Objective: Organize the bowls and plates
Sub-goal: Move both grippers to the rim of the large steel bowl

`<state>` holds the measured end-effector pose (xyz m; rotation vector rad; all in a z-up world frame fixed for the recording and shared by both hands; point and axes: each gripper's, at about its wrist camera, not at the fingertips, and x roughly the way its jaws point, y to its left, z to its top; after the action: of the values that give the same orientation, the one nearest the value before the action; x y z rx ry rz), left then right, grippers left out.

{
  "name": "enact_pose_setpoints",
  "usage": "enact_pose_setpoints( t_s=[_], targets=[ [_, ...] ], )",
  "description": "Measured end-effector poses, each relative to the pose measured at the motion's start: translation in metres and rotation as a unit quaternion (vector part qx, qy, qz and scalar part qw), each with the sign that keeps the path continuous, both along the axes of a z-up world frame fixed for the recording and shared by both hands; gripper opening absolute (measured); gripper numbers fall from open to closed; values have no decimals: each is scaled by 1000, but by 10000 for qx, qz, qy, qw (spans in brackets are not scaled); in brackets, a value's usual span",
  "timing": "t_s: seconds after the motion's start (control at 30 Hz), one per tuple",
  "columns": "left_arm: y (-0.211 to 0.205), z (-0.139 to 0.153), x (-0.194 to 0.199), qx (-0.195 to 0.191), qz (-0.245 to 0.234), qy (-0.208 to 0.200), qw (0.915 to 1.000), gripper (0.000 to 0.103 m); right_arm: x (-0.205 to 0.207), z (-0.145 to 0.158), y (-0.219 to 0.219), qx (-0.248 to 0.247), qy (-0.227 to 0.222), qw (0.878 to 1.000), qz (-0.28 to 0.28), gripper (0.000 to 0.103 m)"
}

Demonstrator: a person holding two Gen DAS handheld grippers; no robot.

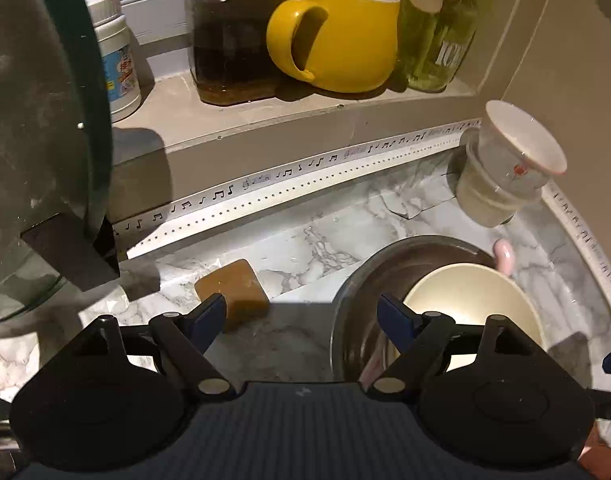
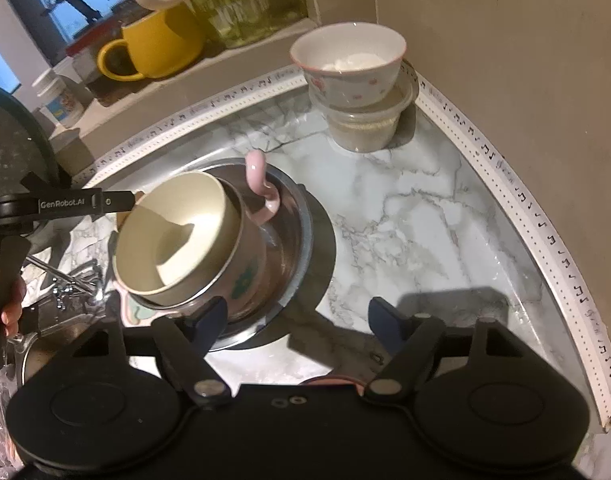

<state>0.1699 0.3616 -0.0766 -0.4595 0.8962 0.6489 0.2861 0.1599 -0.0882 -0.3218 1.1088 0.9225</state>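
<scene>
Both our grippers, left gripper (image 1: pixel 301 316) and right gripper (image 2: pixel 297 318), hold nothing, jaws apart. Just ahead, between them, the cream bowl (image 2: pixel 173 236) sits nested in the steel bowl (image 2: pixel 293 216); the small bowl (image 2: pixel 347 66) remains unstacked far ahead. Marble counter (image 2: pixel 425 216) offers room; wall corner is close.

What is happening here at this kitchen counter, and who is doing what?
A person holds a gripper in each hand over a marble counter. Both the left gripper and the right gripper are open and empty. In front of them a cream bowl sits stacked inside a steel bowl, with a pink spoon beside it. In the corner a small flowered bowl rests on a plastic container. Nothing is gripped yet.
</scene>
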Motion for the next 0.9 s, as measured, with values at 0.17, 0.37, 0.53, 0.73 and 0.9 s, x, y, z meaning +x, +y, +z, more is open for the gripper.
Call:
enact_pose_setpoints(
  t_s=[0.17,0.37,0.53,0.73,0.9],
  targets=[
    [3,-8,5,4,45,-43,10000,83,4,-11,7,-93,-26,9999,38,69],
    [8,-16,8,-171,148,-56,9997,82,10,-24,16,-175,90,9998,48,57],
    [11,-18,8,-276,152,-154,9994,81,14,-34,22,-123,329,9994,-12,48],
    [10,-23,5,-594,142,-235,9979,56,18,-46,24,-73,645,9979,-75,32],
    [4,-25,7,-760,1,-314,9966,35,20,-47,24,34,845,9964,-49,19]
  ],
)
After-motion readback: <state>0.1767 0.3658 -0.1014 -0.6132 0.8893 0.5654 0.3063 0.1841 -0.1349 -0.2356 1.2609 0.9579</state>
